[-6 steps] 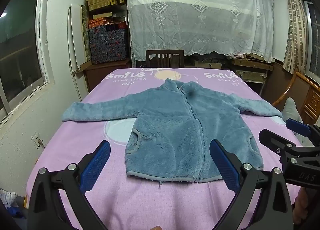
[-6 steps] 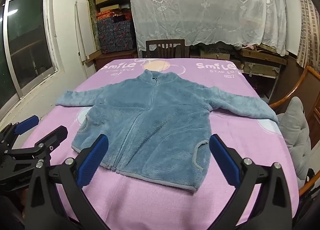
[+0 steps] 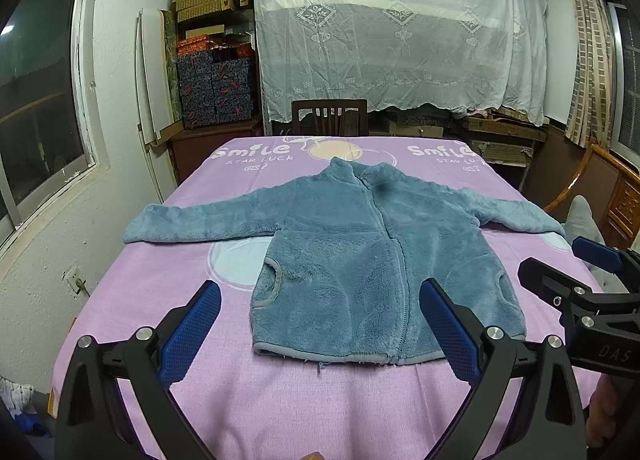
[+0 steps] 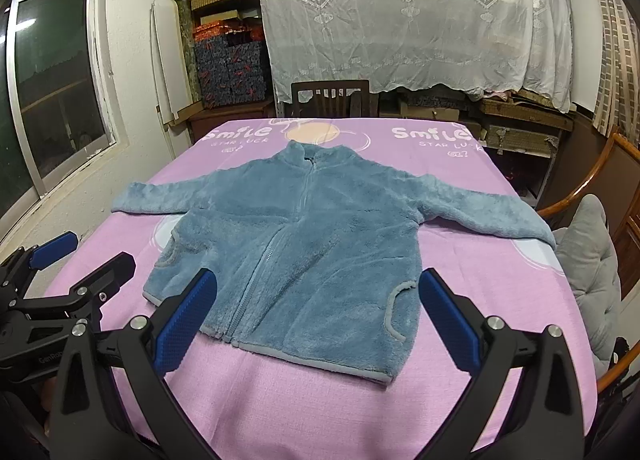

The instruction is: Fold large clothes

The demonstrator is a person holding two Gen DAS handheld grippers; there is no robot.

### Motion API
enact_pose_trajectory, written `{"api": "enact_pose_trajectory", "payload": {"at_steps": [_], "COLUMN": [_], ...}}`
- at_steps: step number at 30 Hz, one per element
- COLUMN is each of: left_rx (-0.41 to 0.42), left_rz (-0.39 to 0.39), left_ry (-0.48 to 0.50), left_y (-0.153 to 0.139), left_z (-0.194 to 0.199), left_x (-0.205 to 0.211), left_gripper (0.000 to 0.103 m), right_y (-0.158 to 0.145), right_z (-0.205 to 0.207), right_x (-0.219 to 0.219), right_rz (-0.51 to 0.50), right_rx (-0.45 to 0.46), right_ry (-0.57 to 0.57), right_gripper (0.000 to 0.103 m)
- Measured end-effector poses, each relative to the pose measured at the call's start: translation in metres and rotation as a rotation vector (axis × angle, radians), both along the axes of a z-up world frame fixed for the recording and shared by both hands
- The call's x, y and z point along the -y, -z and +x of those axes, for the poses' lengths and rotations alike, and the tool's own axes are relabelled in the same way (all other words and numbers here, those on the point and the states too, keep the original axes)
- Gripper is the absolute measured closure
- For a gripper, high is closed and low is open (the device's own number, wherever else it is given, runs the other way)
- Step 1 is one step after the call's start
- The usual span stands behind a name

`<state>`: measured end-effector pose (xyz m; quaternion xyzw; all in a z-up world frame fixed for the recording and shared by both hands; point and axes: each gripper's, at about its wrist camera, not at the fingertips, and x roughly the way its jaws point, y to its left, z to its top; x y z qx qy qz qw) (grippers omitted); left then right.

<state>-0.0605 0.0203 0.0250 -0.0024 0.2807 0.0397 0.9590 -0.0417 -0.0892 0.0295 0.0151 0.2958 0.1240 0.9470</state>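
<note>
Nearest, the left gripper (image 3: 320, 334) and right gripper (image 4: 318, 324) both hang spread wide and empty above the near edge of the bed (image 3: 360, 412). Beyond them the jacket (image 3: 372, 260) lies flat on the purple sheet, zipped, hem nearest, both sleeves stretched out sideways, collar farthest. No fold shows yet; by my judgement everything is left to do.

The jacket (image 3: 372, 260) lies on the table (image 3: 280, 400) (chair (image 3: 330, 116) behind it).

A fuzzy, matt fleece jacket (image 3: 360, 260) lies on a woven purple cloth sheet (image 3: 320, 412), behind dimpled blue gripper pads (image 3: 192, 334).
</note>
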Motion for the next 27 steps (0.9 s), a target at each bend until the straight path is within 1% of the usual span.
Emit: {"api": "enact_pose_trajectory", "payload": {"at_steps": [8, 15, 22, 27], "left_rx": [0.0, -0.001, -0.01, -0.025], "left_rz": [0.001, 0.003, 0.002, -0.004], "left_ry": [0.001, 0.001, 0.002, 0.001], "left_y": [0.001, 0.001, 0.002, 0.006], "left_z": [0.0, -0.001, -0.001, 0.003], "left_x": [0.001, 0.002, 0.002, -0.001], "left_gripper": [0.004, 0.004, 0.004, 0.004], "right_y": [0.006, 0.007, 0.009, 0.013], "right_z": [0.006, 0.003, 0.01, 0.011], "right_x": [0.032, 0.032, 0.035, 0.042], "right_rz": [-0.004, -0.005, -0.004, 0.008], "right_rx": [0.001, 0.004, -0.013, 0.003], "right_ry": [-0.001, -0.001, 0.003, 0.017], "right_gripper": [0.004, 0.004, 0.004, 0.004]}}
